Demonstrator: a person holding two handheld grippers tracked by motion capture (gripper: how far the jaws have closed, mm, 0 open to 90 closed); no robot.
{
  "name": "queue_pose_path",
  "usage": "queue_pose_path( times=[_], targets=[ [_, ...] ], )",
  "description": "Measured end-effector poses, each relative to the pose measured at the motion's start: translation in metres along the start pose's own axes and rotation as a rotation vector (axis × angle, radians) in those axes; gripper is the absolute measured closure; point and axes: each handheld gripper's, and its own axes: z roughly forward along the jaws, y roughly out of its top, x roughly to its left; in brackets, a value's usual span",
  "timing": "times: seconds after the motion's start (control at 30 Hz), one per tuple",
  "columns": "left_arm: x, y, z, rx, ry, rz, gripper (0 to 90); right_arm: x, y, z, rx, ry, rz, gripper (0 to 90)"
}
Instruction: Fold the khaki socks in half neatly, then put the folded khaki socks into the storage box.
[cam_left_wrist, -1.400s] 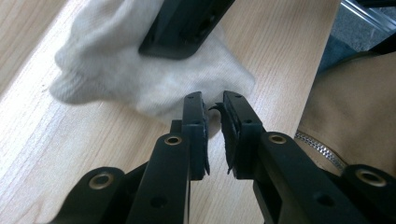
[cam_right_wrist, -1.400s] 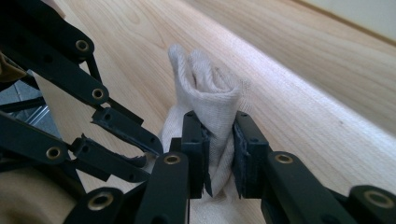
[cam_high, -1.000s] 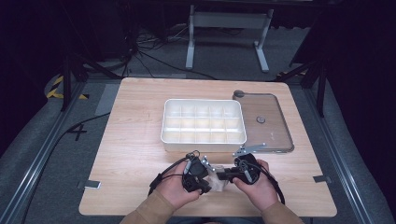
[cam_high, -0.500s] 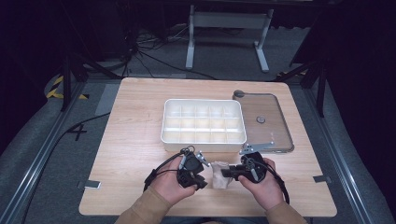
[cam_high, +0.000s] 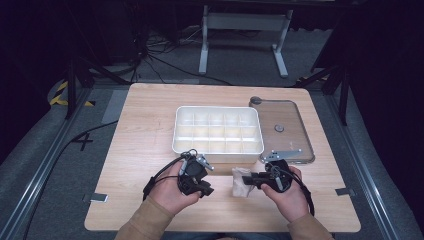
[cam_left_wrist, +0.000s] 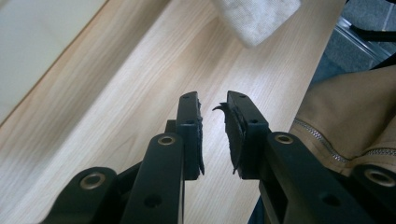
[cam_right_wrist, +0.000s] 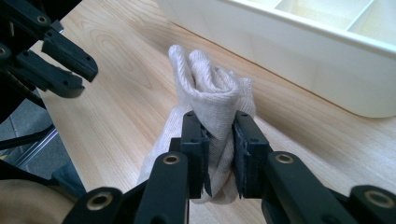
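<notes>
High view: we list a wooden table (cam_high: 140, 150); a white divided tray (cam_high: 218, 131) at centre; a clear lid (cam_high: 290, 125) at its 3 o'clock. Our right gripper (cam_high: 248, 180) pinches a bunched white cloth (cam_high: 239, 184), jaws closed on its folds, at the tray's 6 o'clock. Our left gripper (cam_high: 206, 190), at the cloth's 9 o'clock, stands slightly parted, holding nothing.

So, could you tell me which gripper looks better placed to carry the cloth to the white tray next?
Probably the right gripper: its jaws are clamped on the bunched cloth, close beside the tray. The left gripper holds nothing.
</notes>
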Motion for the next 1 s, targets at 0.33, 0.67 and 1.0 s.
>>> queue_pose_path(
  times=[0.33, 0.67, 1.0],
  targets=[
    [0.012, -0.006, -0.016, -0.010, 0.029, -0.034, 75.2, -0.006, 0.003, -0.008, -0.020, -0.017, -0.006, 76.4],
    [0.021, -0.012, -0.027, -0.002, 0.051, -0.075, 74.8, -0.013, 0.009, -0.015, -0.031, -0.001, 0.000, 76.2],
    [0.032, -0.020, -0.041, -0.037, 0.062, -0.107, 74.0, -0.022, 0.029, -0.032, -0.038, -0.042, -0.005, 76.0]
  ],
)
